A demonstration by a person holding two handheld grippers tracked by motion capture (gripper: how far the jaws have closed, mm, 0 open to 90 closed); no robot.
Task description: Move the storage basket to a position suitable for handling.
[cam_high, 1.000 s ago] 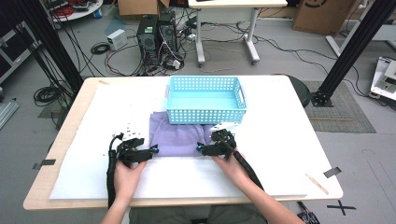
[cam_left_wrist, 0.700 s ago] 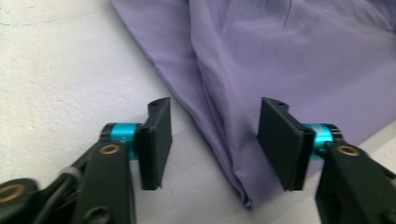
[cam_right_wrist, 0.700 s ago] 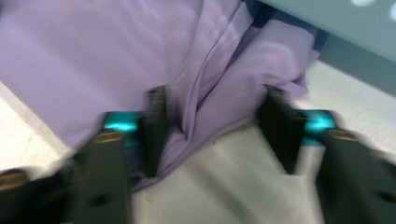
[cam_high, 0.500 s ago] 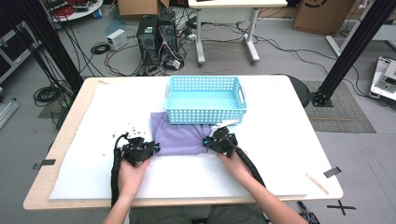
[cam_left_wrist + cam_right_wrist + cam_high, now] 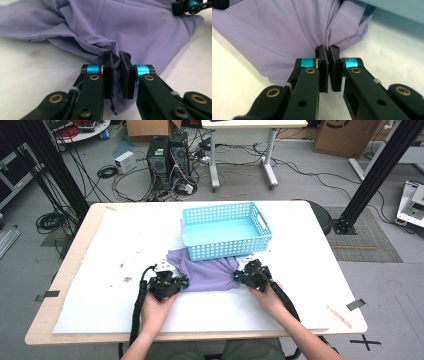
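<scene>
A purple cloth (image 5: 209, 272) lies bunched on the white table cover, just in front of a light blue perforated basket (image 5: 227, 231). My left gripper (image 5: 181, 282) is shut on the cloth's left near corner; the fabric (image 5: 140, 30) is pinched between the jaws at my left gripper (image 5: 116, 56). At the cloth's right near corner my right gripper (image 5: 239, 275) is shut on a gathered fold. In the right gripper view the cloth (image 5: 287, 32) puckers into my right gripper (image 5: 327, 50). The other gripper's tip (image 5: 187, 6) shows at the far corner.
The basket stands empty, touching the cloth's far edge. The white cover (image 5: 310, 270) spreads to both sides over a wooden table. A wooden stick (image 5: 339, 316) lies near the right front edge. Computers and cables sit on the floor beyond.
Both grippers have drawn closer together, each holding its corner, and the cloth between them has bunched up narrower.
</scene>
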